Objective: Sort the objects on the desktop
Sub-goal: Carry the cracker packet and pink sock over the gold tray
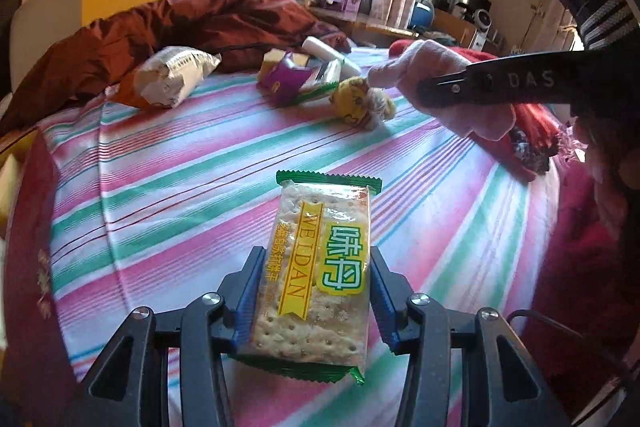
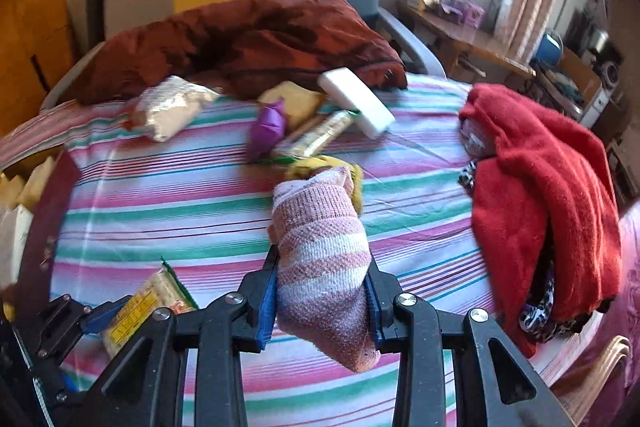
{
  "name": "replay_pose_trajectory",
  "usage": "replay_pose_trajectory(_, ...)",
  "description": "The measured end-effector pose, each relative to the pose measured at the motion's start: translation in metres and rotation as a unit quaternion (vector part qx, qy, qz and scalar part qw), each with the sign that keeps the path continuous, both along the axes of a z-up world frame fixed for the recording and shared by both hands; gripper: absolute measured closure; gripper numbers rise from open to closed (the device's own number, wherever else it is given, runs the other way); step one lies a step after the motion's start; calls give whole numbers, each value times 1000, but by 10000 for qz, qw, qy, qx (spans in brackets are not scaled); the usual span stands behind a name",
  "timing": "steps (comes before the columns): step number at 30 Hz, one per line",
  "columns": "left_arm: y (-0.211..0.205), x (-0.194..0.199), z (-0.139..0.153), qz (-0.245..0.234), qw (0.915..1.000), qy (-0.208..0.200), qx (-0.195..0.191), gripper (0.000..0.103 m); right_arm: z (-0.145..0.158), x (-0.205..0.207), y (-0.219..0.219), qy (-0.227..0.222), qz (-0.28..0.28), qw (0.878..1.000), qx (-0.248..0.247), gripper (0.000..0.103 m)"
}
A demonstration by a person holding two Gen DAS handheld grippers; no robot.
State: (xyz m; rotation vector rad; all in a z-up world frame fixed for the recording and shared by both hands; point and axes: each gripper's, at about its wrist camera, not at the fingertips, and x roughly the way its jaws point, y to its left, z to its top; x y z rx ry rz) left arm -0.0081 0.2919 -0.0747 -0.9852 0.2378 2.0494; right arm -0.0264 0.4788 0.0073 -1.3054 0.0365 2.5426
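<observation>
In the left wrist view my left gripper (image 1: 318,267) is shut on a cracker packet (image 1: 320,259) with green ends and a yellow label, held above the striped bedsheet (image 1: 180,187). At the upper right of that view, my right gripper (image 1: 424,91) carries a pink sock (image 1: 432,67). The right wrist view shows my right gripper (image 2: 323,263) shut on that pink-and-white striped sock (image 2: 320,227), which hangs between the blue pads. The cracker packet (image 2: 136,311) and my left gripper (image 2: 96,319) appear at the lower left there.
At the far side of the bed lie a snack bag (image 1: 168,79), a purple box (image 1: 284,79), a white box (image 1: 328,53) and a yellow plush toy (image 1: 356,99). A red garment (image 2: 540,187) is heaped at the right. A brown-red quilt (image 2: 240,43) lies behind.
</observation>
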Motion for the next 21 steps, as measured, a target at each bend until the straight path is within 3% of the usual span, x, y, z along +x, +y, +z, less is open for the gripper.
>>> replay_pose_trajectory(12,-50,36,40,-10,9990,107,428,54,23,28,-45,315,288,9989,213,67)
replay_pose_trajectory(21,-102,42,65,350,9970,336,611,54,32,39,-88,465,615,9968,205,67)
